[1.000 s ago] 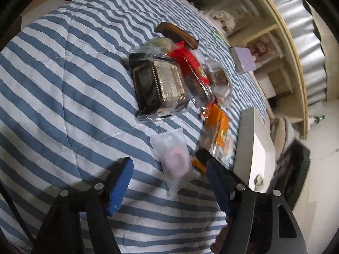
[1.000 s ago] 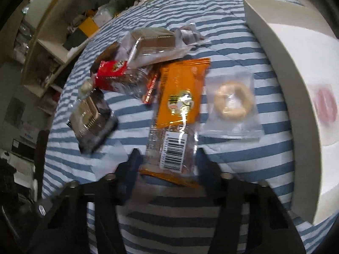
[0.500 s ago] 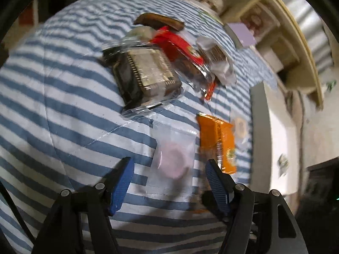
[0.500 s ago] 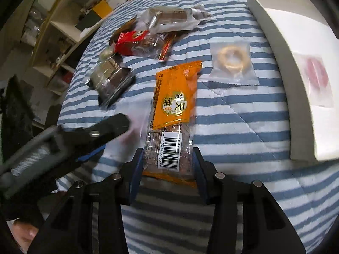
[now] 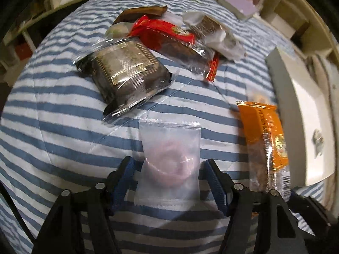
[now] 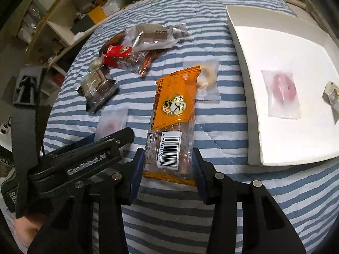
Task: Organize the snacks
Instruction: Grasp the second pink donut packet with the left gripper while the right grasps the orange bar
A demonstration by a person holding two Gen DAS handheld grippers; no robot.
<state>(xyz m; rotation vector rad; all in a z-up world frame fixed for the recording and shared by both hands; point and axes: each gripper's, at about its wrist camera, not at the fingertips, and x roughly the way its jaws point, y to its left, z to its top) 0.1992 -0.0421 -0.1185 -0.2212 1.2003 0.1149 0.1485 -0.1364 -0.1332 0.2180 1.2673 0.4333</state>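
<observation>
The right hand-held gripper clamps the orange snack pack at its barcode end above the striped bed. The left hand-held gripper, jaws just closing, straddles the pink ring packet without visible contact.

- Quilted cloth cover, blue and white stripes, matt and soft, with stitched seams.
- Clear frosted plastic packet, smooth, slightly hazy.
- Orange packet, glossy plastic film with a transparent lower part.
- Dark snack tray in shiny, crinkled clear wrap.
- Red wrapper, glossy.
- White tray, smooth and matt.
- Gripper bodies matt black plastic with small metal screws.
</observation>
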